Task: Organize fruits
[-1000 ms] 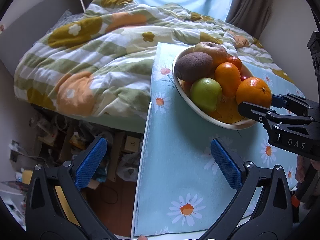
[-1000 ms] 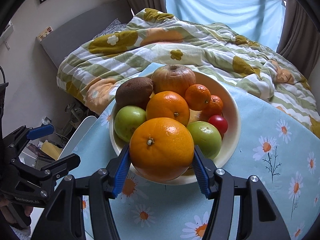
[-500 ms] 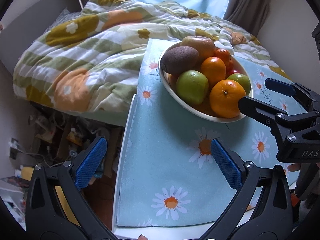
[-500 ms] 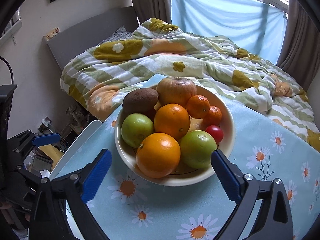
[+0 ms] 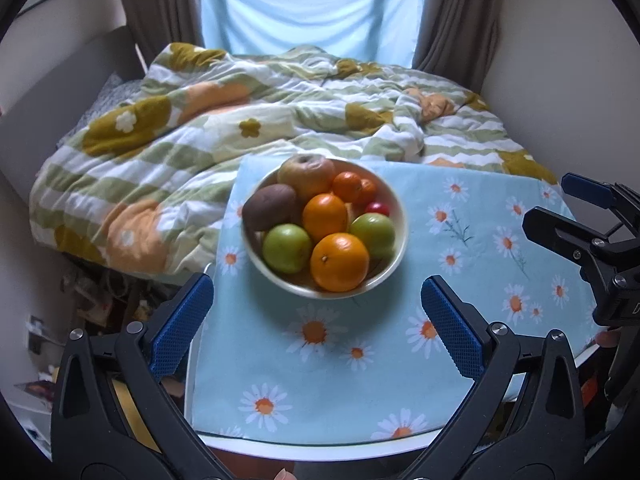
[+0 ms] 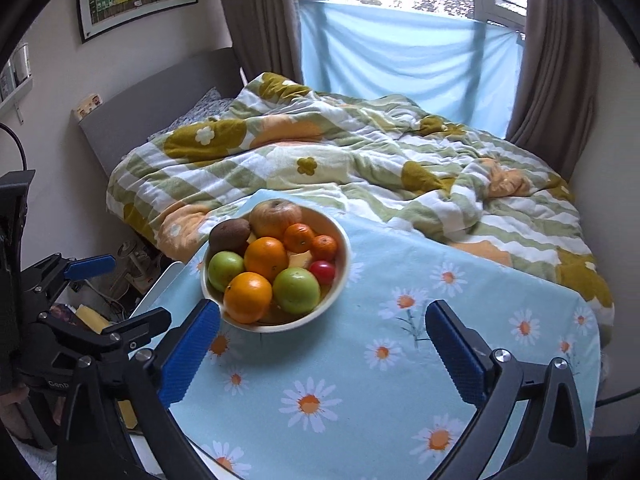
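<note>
A cream bowl (image 5: 394, 200) (image 6: 342, 256) stands on the daisy tablecloth, full of fruit: a large orange (image 5: 339, 262) (image 6: 248, 297) at the front, another orange (image 5: 325, 217), two green apples (image 5: 287, 248) (image 6: 297, 290), a kiwi (image 5: 269, 207), a brownish apple (image 5: 307, 174), two tangerines and a small red fruit (image 6: 322, 272). My left gripper (image 5: 318, 324) is open and empty, near the table's front edge. My right gripper (image 6: 324, 354) is open and empty, back from the bowl; it shows at the right of the left wrist view (image 5: 560, 216).
The table (image 5: 500, 240) with the light blue daisy cloth abuts a bed with a flowered duvet (image 5: 240, 120) behind. Clutter lies on the floor at the left (image 5: 100, 300). Curtains and a window stand at the back.
My right gripper opened and let go of the large orange, which now rests in the bowl. Both grippers have drawn back from the bowl.
</note>
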